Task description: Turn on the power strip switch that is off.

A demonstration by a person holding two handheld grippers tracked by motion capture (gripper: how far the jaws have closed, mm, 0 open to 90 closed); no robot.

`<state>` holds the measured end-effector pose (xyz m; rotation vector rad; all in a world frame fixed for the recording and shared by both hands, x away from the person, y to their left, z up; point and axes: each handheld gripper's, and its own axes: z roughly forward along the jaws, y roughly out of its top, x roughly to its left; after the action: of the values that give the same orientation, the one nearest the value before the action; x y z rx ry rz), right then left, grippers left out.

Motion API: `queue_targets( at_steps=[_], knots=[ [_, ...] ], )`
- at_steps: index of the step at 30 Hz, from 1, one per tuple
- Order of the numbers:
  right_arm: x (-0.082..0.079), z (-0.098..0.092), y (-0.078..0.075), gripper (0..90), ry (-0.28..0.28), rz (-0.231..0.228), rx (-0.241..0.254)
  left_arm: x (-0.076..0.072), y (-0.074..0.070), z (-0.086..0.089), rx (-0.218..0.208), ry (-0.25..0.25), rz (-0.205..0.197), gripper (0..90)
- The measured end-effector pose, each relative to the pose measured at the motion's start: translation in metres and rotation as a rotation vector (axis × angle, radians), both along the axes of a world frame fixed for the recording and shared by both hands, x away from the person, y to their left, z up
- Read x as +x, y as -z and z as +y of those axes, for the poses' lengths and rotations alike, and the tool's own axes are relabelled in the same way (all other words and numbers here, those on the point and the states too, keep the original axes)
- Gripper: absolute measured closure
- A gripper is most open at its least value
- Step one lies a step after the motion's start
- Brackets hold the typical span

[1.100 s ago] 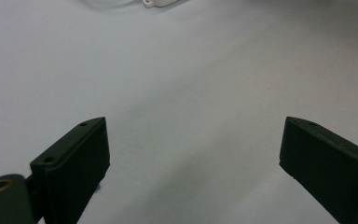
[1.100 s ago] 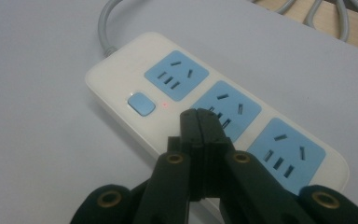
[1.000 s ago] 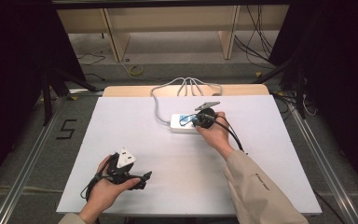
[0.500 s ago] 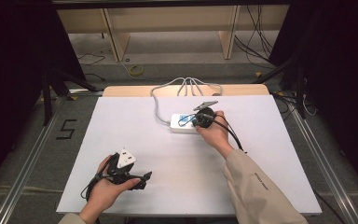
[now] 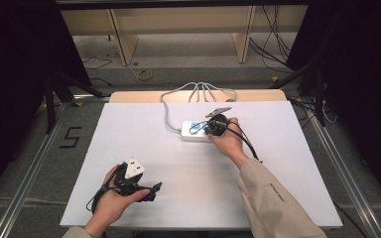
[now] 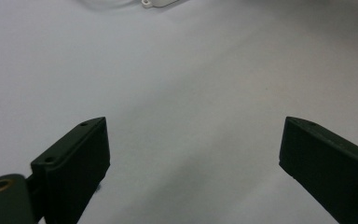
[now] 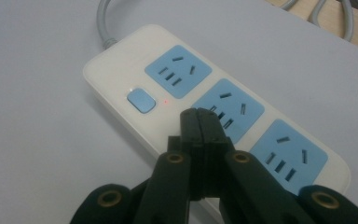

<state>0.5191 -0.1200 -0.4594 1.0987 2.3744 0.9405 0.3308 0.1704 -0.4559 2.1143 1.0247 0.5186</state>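
A white power strip (image 7: 214, 112) with three blue sockets and a blue switch button (image 7: 141, 101) lies at the back middle of the white table (image 5: 144, 134); a small red light glows beside the button. My right gripper (image 7: 199, 114) is shut with nothing between its jaws, its tips just over the strip near the middle socket. In the high view the right gripper (image 5: 209, 130) sits over the power strip (image 5: 191, 131). My left gripper (image 5: 151, 191) rests near the table's front left, open, with bare tabletop between its jaws (image 6: 191, 154).
The strip's grey cable (image 5: 167, 116) curves off the back edge, where several cables (image 5: 203, 90) hang over a wooden board. Dark floor and metal rails flank the table. A black cable (image 5: 245, 141) trails from my right gripper across the table.
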Motion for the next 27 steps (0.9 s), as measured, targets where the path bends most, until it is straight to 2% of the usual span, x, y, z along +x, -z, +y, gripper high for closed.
queue_targets(
  at_steps=[13,21,27],
  knots=[
    [0.0019,0.0009,-0.0015,90.0,0.003,0.023,-0.011,-0.0002,0.0,-0.0003,0.0,0.0,-0.001,8.1],
    [0.0026,0.0041,-0.0034,90.0,0.001,0.027,-0.044,-0.0004,-0.0001,-0.0003,0.0,-0.001,-0.003,8.1],
    [0.0036,0.0036,-0.0038,90.0,0.012,0.046,-0.03,-0.0005,-0.0001,-0.0003,0.0,-0.001,-0.003,8.2]
  ],
)
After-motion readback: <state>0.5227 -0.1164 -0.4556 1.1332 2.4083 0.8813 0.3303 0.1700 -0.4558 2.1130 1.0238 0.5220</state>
